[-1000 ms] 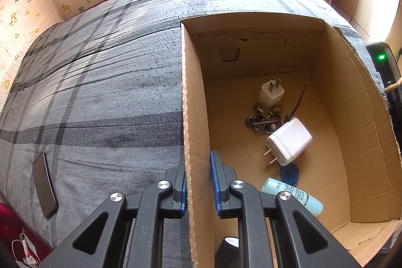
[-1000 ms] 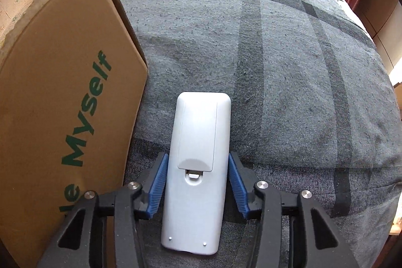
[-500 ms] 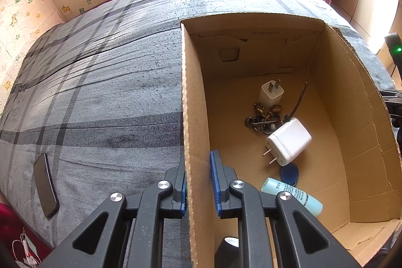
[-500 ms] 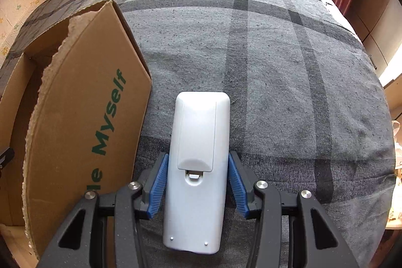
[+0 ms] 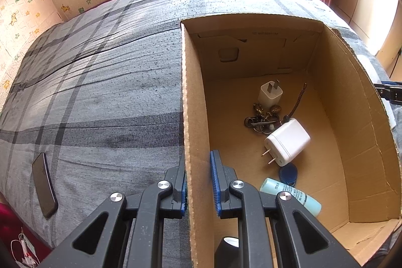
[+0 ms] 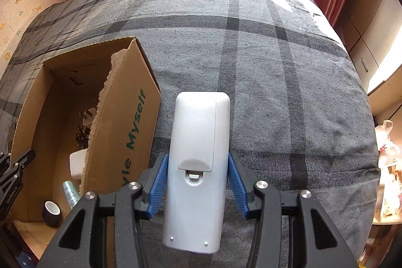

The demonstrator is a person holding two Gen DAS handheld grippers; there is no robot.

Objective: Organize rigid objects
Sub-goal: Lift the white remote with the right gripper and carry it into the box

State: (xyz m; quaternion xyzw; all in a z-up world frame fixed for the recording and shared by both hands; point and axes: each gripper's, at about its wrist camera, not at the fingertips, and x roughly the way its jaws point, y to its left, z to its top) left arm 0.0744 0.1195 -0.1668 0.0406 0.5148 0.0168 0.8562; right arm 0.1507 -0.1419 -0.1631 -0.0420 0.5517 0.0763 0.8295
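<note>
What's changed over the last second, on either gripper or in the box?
The right gripper, still shut on the white plastic remote control, has risen above the grey plaid bedspread, so its camera now looks over the wall into the brown cardboard box. The left gripper stays clamped on the box wall. The white chargers, keys and pale blue tube inside have not moved.

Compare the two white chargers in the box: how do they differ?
Size: the near charger looks bigger than the far charger, though it also sits closer to the camera.
Pose: the near charger lies on its side, prongs pointing toward the left gripper; the far charger's prongs point toward the far wall of the box.
Neighbours: the near one lies by the blue tag; the far one is beyond the keys.
Both are white two-prong plugs.
</note>
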